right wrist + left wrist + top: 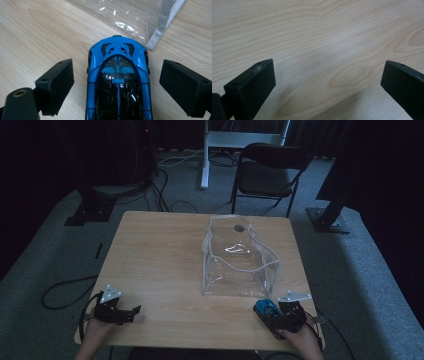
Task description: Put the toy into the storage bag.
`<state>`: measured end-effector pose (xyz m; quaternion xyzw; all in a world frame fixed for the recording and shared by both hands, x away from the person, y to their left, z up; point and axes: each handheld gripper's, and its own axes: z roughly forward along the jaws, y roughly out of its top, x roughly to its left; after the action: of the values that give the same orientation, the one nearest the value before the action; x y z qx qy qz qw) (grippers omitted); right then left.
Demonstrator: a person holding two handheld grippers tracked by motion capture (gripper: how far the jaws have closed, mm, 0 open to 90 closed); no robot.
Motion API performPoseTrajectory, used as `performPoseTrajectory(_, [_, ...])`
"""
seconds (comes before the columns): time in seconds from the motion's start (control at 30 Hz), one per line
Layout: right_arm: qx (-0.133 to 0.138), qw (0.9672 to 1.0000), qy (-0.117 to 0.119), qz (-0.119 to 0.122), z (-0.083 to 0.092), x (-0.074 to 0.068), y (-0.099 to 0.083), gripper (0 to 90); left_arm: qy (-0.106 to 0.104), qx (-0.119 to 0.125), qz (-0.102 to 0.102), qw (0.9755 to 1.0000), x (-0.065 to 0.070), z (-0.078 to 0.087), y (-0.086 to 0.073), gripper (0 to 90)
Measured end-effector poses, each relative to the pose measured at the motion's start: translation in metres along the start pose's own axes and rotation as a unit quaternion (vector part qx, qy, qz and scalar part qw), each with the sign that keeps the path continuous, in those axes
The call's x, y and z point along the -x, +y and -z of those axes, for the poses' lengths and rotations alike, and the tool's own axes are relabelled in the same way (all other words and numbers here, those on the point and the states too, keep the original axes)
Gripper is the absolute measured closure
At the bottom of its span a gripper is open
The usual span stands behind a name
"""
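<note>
glossy blue-and-black toy car (117,82) between wide-apart jaws of right gripper (117,87), untouched, near-right on wooden table (160,260) | clear plastic pouch (239,257) just beyond, its contents probably unreadable | left gripper (328,82) spread wide over bare woodgrain

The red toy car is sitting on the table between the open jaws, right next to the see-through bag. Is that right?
Nearly. The toy car is blue and black, not red, as the right gripper view shows. The rest holds: it sits on the table between the open jaws of the right gripper, next to the see-through bag.
</note>
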<state>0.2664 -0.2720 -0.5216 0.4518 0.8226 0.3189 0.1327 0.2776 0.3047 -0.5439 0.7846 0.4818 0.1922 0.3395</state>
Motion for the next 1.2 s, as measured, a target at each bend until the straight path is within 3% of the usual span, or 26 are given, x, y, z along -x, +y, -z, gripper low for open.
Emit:
performPoseTrajectory(0.13, [-0.022,0.9997,0.002,0.0,-0.009,-0.001,0.001,11.4,0.014,-0.011,0.003,0.9998,-0.005,0.003,-0.006,0.3])
performPoseTrajectory(0.23, [-0.047,0.9988,-0.011,0.006,-0.016,-0.002,0.0,11.4,0.03,-0.025,-0.002,0.9992,-0.008,0.003,-0.012,0.3])
performPoseTrajectory(0.37, [-0.06,0.998,-0.018,0.011,-0.019,-0.004,0.0,11.5,0.035,-0.03,-0.001,0.9989,-0.01,0.003,-0.016,0.3])
performPoseTrajectory(0.67, [-0.094,0.9945,-0.036,0.032,-0.025,-0.007,0.002,11.5,0.047,-0.029,0.009,0.9984,-0.014,0.003,-0.018,0.2])
performPoseTrajectory(0.73, [-0.105,0.9937,-0.03,0.024,-0.026,-0.007,0.002,10.1,0.048,-0.028,0.015,0.9984,-0.014,0.002,-0.018,0.3])
performPoseTrajectory(1.07, [-0.131,0.9906,-0.023,0.034,-0.026,-0.006,0.006,10.0,0.072,-0.017,0.041,0.9964,-0.014,-0.001,-0.017,0.3])
performPoseTrajectory(1.2, [-0.134,0.9902,-0.024,0.034,-0.026,-0.005,0.007,13.5,0.073,-0.018,0.042,0.9963,-0.014,-0.002,-0.016,0.3])
